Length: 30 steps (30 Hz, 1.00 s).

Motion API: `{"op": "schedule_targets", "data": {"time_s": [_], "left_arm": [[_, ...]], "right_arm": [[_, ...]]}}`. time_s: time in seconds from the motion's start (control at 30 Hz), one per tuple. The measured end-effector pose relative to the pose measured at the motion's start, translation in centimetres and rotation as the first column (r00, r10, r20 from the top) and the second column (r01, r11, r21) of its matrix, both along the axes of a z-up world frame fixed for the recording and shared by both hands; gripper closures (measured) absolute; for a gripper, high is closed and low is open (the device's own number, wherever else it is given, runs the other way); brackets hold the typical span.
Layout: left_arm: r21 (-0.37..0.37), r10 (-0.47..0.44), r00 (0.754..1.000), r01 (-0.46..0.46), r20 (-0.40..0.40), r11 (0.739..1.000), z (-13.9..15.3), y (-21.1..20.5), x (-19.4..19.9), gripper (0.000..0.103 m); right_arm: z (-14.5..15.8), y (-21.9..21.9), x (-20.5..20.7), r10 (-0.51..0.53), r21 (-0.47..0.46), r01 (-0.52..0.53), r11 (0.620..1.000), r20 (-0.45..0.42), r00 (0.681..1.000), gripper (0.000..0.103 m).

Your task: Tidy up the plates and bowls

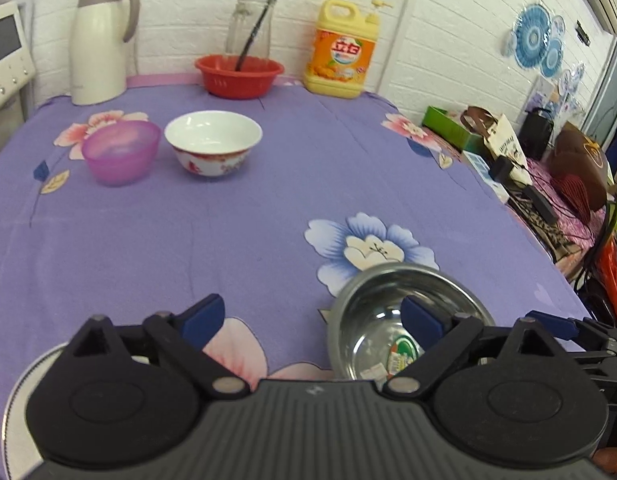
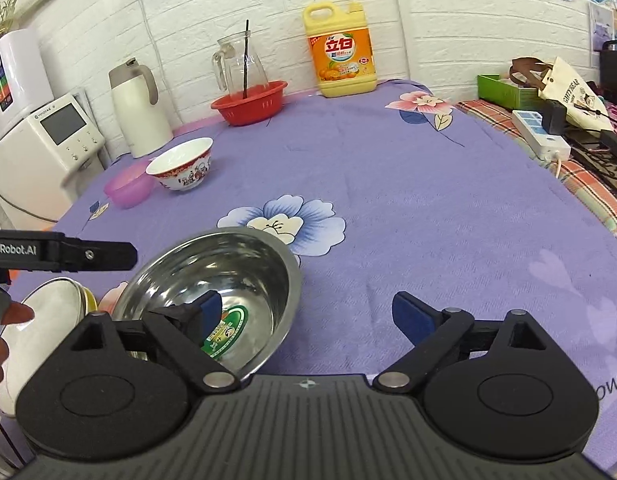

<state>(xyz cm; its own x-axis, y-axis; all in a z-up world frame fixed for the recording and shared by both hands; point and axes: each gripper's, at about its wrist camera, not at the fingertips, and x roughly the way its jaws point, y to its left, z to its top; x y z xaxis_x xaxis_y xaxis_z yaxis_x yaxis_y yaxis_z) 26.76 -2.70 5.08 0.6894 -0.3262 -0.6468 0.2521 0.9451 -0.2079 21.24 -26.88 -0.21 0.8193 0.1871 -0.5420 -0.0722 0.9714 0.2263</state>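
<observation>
Worktop, purple floral cloth, carrying all items.

Steel bowl: upright near the front edge, tipped a little in the right view. It lies just ahead of the right gripper, whose left pad sits inside the rim and right pad outside; jaws wide, nothing pressed. Nearer hand by judgement: the right.

Left gripper: jaws wide, empty, beside the steel bowl.

White plate: front left, touching the bowl's side.

White patterned bowl and pink bowl: side by side, well apart at rear left; path between unobstructed.
</observation>
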Motion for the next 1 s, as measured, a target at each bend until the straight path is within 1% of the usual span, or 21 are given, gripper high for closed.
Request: {"op": "schedule_targets", "data": {"time_s": [0.03,0.13,0.3,0.37,0.43,0.5,0.57,0.63,0.73,0.83,1.0], "left_arm": [[0.0,0.011,1.0,-0.011,0.006,1.0,0.2,0.3,0.0,0.009],[0.008,0.044,0.998,-0.044,0.036,0.999,0.6,1.0,-0.2,0.002],[0.003,0.072,0.995,-0.072,0.073,0.997,1.2,2.3,0.0,0.002],[-0.009,0.081,0.994,-0.081,0.071,0.997,1.3,2.9,0.2,0.002],[-0.026,0.089,0.994,-0.087,0.064,0.996,1.3,3.5,0.5,0.002],[-0.04,0.101,0.993,-0.099,0.054,0.994,1.2,4.2,1.0,0.002],[-0.046,0.112,0.993,-0.11,0.049,0.993,1.2,4.9,1.5,0.002],[-0.046,0.121,0.992,-0.119,0.047,0.992,1.2,5.5,1.9,0.002],[-0.048,0.134,0.99,-0.132,0.044,0.99,1.1,6.4,2.5,0.002],[-0.054,0.144,0.989,-0.142,0.034,0.988,0.8,7.4,3.3,0.002],[-0.06,0.163,0.987,-0.163,0.005,0.985,0.1,8.8,5.0,0.002]], "right_arm": [[0.2,0.0,0.3,0.006,0.006,-0.006,1.0,-0.003,1.0,0.0],[0.7,0.2,1.0,0.024,0.025,-0.024,0.999,-0.016,1.0,0.0],[1.4,1.2,2.0,0.032,0.06,-0.029,0.998,-0.062,0.998,0.0],[1.5,1.8,2.1,0.091,0.071,-0.088,0.994,-0.037,0.995,0.0],[1.8,2.7,2.1,0.148,0.039,-0.148,0.988,-0.009,0.989,0.0],[2.0,3.7,2.3,0.194,-0.023,-0.194,0.981,0.013,0.981,0.0],[2.4,4.8,2.8,0.238,-0.098,-0.235,0.967,0.018,0.971,0.0],[2.8,5.5,3.5,0.268,-0.143,-0.264,0.954,0.011,0.963,0.0],[3.6,6.4,4.7,0.303,-0.168,-0.297,0.94,0.016,0.953,0.0],[4.2,7.2,5.9,0.331,-0.173,-0.324,0.93,0.013,0.943,0.0],[4.5,8.8,8.0,0.374,-0.206,-0.366,0.908,0.002,0.927,0.0]]}}
